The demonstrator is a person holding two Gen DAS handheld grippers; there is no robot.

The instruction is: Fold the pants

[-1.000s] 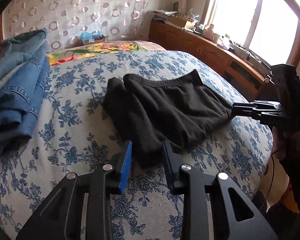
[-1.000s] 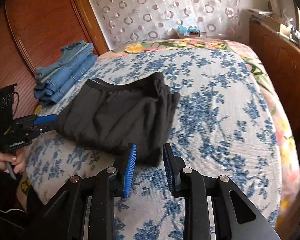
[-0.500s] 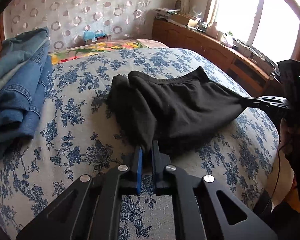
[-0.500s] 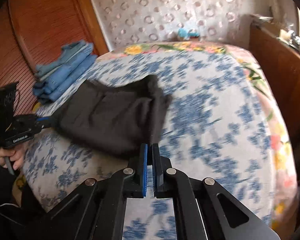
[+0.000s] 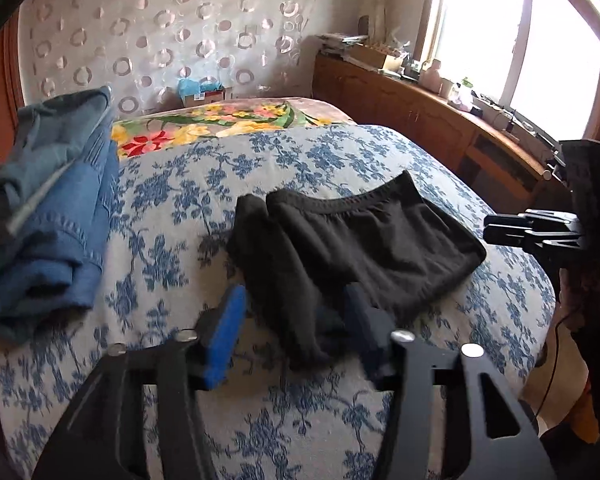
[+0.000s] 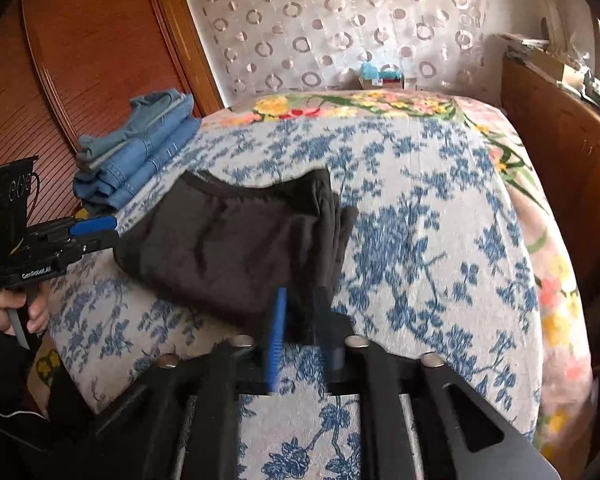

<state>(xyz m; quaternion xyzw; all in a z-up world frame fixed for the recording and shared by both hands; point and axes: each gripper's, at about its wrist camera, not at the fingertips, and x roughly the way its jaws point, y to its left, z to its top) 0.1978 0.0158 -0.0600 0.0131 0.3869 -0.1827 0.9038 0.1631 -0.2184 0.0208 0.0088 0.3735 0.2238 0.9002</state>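
Black pants (image 5: 352, 248) folded on bed (image 5: 172, 216); jeans stack (image 5: 40, 216) beside; left gripper (image 5: 292, 320) and right gripper (image 6: 300, 320) jaws just opened, apart, gripping nothing.

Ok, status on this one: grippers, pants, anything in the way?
Left gripper and right gripper just opened, cloth between the jaws, unpinched. Black pants folded on bed. Jeans stack off to the side.

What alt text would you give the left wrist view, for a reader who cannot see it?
Folded black pants lie on a blue-flowered bedspread, their near corner between the left gripper's parted jaws, which have just been opening. The right gripper points at the pants' far end from the right, and folded jeans are stacked at left.
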